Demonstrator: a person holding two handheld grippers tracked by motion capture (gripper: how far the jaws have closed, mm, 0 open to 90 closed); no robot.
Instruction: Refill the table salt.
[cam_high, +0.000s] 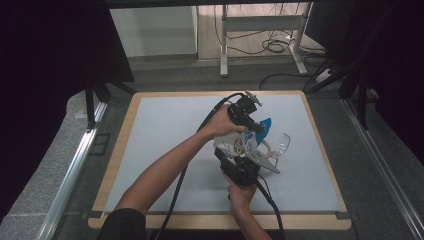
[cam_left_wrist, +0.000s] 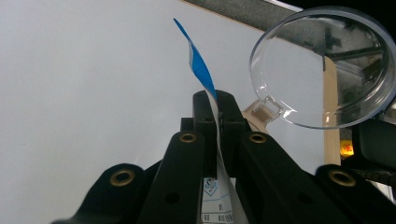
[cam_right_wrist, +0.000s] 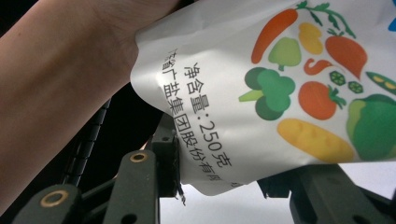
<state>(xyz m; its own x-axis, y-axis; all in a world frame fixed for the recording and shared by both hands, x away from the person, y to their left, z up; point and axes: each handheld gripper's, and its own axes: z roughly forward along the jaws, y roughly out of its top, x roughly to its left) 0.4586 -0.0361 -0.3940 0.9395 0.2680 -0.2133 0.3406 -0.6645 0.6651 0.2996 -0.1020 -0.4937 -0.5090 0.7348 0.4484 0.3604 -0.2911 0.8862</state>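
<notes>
The white pouch (cam_right_wrist: 261, 93) reads "净含量:250克" beside printed vegetables, above a line of smaller characters. It hangs mid-frame in the high view, above the grey tabletop (cam_high: 165, 145). The left hand-held gripper (cam_left_wrist: 218, 105), forearm reaching in from lower left, pinches its blue top edge tightly. The right hand-held gripper (cam_right_wrist: 219, 184) clamps its bottom edge from below. A clear round lid (cam_left_wrist: 327, 65) lies right of the pouch.
</notes>
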